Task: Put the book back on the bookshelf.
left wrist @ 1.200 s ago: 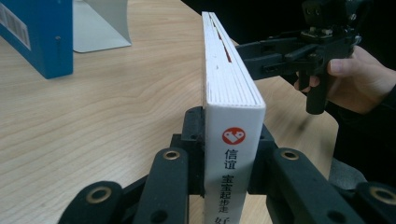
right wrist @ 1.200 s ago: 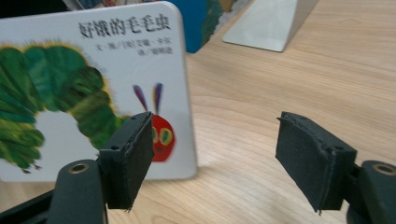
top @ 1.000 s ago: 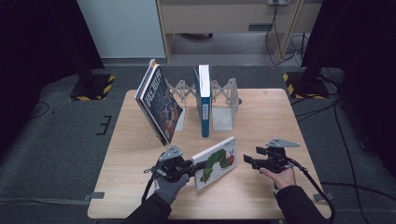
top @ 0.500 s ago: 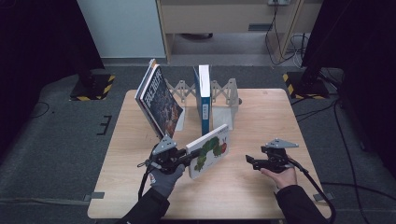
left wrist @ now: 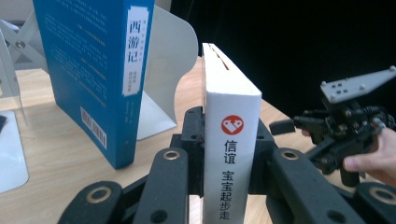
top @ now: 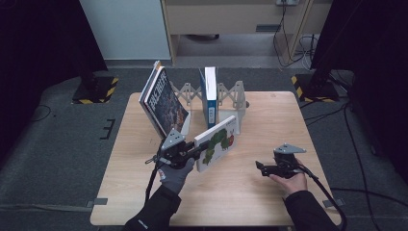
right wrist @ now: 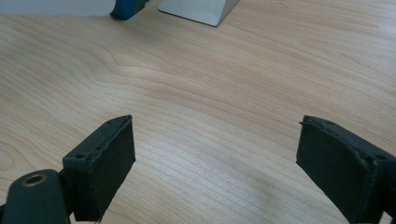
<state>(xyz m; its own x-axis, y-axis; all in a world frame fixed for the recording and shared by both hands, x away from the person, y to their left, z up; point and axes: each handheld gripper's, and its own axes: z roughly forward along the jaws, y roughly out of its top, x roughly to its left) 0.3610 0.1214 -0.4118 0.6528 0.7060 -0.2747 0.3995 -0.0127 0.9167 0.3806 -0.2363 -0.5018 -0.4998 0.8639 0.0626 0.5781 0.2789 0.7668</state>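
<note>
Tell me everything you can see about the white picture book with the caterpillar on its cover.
The white picture book is a thick hardcover with a green caterpillar and a red spot on its front. Its white spine carries a red round logo and black Chinese characters. It is lifted off the wooden table, tilted, with the cover facing up and toward the camera. The left hand-held gripper is shut on its spine end. It hangs in front of the blue book in the metal stand, apart from it.
</note>
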